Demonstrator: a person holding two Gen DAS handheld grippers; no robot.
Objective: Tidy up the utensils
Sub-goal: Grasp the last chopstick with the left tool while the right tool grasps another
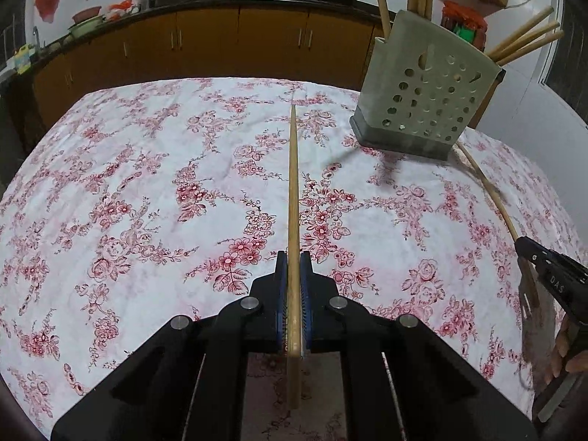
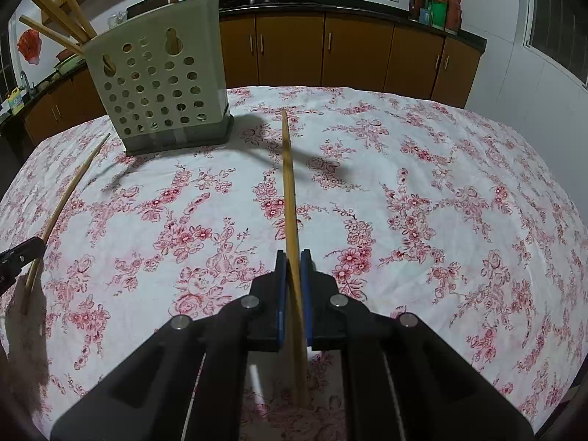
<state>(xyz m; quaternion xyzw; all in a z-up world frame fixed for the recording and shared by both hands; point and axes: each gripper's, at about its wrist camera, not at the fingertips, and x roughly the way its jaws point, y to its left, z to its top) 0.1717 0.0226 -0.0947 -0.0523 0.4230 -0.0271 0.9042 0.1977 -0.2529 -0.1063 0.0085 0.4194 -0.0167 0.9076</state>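
Note:
My left gripper (image 1: 293, 257) is shut on a wooden chopstick (image 1: 293, 191) that points forward over the table. My right gripper (image 2: 293, 255) is shut on another wooden chopstick (image 2: 288, 180), held the same way. A perforated pale green utensil holder (image 1: 426, 88) stands at the back right in the left wrist view and at the back left in the right wrist view (image 2: 158, 84). Several chopsticks (image 2: 58, 18) stick out of its top. The right gripper and its chopstick also show at the right edge of the left wrist view (image 1: 488, 191).
The table wears a white cloth with red flowers (image 1: 147, 191). Behind it runs a counter with orange cabinets (image 1: 220, 44), woks and pots. The left gripper shows at the left edge of the right wrist view (image 2: 18, 257).

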